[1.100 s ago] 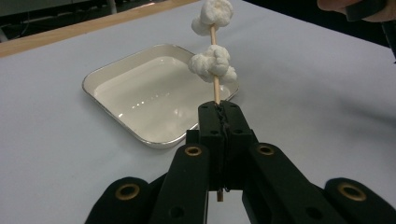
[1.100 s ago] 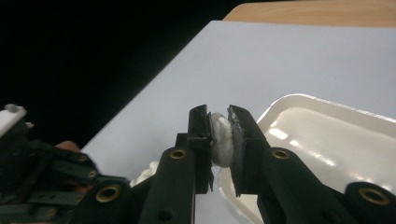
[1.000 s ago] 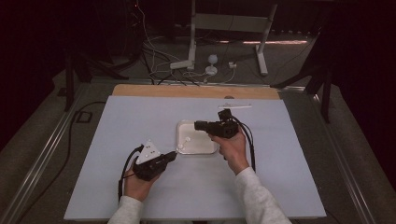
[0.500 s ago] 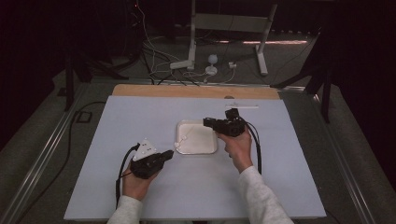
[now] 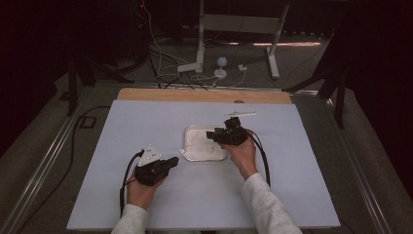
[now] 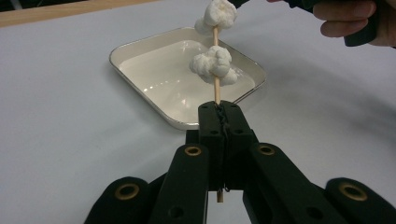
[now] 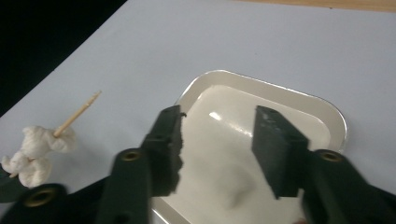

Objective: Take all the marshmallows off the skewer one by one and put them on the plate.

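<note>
the left gripper (image 6: 219,109) has its jaws pressed tight together on the lower end of a thin wooden skewer (image 6: 215,86), which stands nearly upright out of the jaw tips toward twelve o'clock in the left gripper view. two marshmallows are threaded on it: a lumpy white marshmallow (image 6: 212,65) sits partway up the stick, knobbly and a little squashed, and a second marshmallow (image 6: 217,14) sits close to the top, with bare wood between the two. from the right gripper view the skewer's pointed tip (image 7: 79,113) pokes out past a marshmallow at about nine o'clock. a shallow white tray (image 5: 187,146) with rounded corners lies near the middle of the table (image 5: 146,117), just behind the skewer. the right gripper (image 7: 217,140) hangs over the tray, its jaws have just been opening and stand half apart with nothing between them.
</note>
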`<action>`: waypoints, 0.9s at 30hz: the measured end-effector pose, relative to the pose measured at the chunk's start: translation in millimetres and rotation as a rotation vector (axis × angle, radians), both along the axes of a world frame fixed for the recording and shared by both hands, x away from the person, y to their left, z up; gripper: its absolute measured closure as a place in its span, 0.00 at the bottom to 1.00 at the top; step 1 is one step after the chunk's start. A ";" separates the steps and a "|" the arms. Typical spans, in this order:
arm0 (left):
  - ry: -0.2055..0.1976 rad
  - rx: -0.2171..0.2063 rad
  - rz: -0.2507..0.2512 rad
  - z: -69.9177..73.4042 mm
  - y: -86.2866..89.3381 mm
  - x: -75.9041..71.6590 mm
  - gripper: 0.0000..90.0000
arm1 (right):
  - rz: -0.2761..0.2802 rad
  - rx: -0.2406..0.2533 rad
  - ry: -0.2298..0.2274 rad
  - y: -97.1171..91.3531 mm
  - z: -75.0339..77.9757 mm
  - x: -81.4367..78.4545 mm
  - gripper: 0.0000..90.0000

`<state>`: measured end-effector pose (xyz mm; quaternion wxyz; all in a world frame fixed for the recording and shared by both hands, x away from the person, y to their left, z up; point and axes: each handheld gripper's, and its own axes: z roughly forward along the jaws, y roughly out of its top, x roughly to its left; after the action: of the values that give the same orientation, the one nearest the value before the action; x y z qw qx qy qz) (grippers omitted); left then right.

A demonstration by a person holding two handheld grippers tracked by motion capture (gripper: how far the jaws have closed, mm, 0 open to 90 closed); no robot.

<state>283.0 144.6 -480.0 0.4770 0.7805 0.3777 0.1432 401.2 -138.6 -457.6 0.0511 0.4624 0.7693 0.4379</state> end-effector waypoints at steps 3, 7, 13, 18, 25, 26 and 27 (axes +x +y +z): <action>0.001 0.000 0.003 -0.3 0.2 0.3 1.00 | 0.006 0.038 0.005 -2.0 2.7 -1.8 0.33; 0.000 -0.002 0.005 -0.1 0.5 0.6 1.00 | 0.025 0.039 -0.001 -1.5 6.9 -5.7 0.26; 0.000 -0.004 0.009 0.3 1.2 0.7 1.00 | 0.058 0.077 0.004 -2.1 13.3 -11.8 0.20; -0.002 -0.008 0.016 0.6 1.2 0.5 1.00 | 0.095 0.091 0.011 0.9 15.3 -18.2 0.20; -0.004 -0.010 0.020 1.4 0.9 0.0 1.00 | 0.167 0.110 0.023 11.4 14.3 -29.2 0.29; -0.005 -0.010 0.020 1.7 1.0 -0.2 1.00 | 0.177 0.112 0.025 13.1 14.0 -30.4 0.31; -0.005 -0.011 0.021 2.0 1.1 -0.4 1.00 | 0.185 0.115 0.025 14.5 13.6 -31.5 0.32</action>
<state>282.6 145.7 -478.0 0.4809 0.7734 0.3855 0.1481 369.7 -124.1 -444.0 -0.0258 0.3971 0.7828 0.4785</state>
